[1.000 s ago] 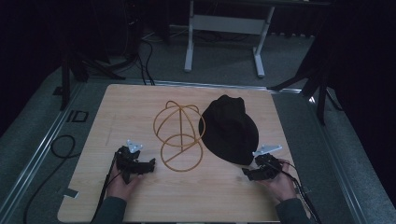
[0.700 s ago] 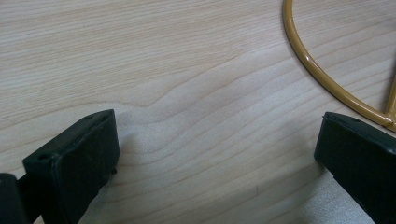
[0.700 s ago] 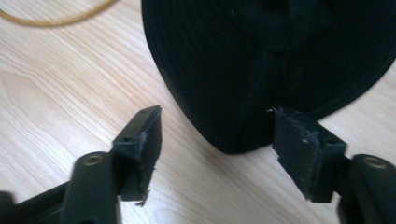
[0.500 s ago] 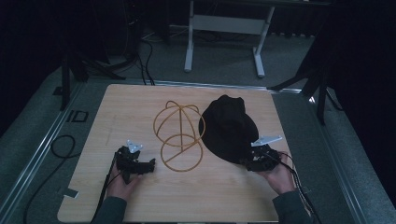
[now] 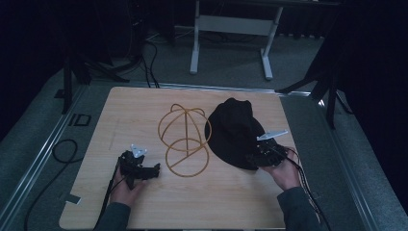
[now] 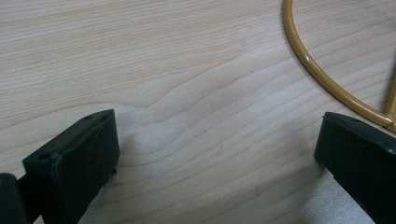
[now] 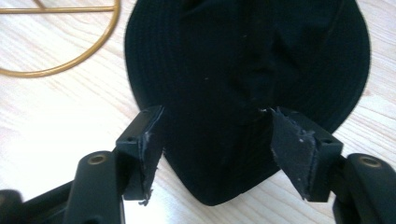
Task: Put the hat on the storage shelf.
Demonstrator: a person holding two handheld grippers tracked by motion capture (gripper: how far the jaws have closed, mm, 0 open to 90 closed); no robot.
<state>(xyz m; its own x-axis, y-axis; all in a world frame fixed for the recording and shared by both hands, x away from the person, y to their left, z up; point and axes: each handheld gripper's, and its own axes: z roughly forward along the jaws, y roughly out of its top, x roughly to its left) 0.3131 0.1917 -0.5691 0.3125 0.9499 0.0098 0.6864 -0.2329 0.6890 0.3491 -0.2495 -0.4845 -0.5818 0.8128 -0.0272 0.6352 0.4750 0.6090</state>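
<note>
- Black cap point(image 5: 235, 132) lies flat on the wooden surface point(image 5: 144, 106), on the right half, beside a gold wire hat stand point(image 5: 185, 139) at the middle.
- My right gripper point(image 7: 212, 140) has its jaws spread wide, one on each side of the cap's near edge, not closed on the fabric.
- My left gripper point(image 6: 217, 154) rests on the bare surface with its jaws wide apart, holding nothing; the stand's gold ring curves just past its far jaw.
- Both my hands sit near the surface's front edge, well apart.
</note>
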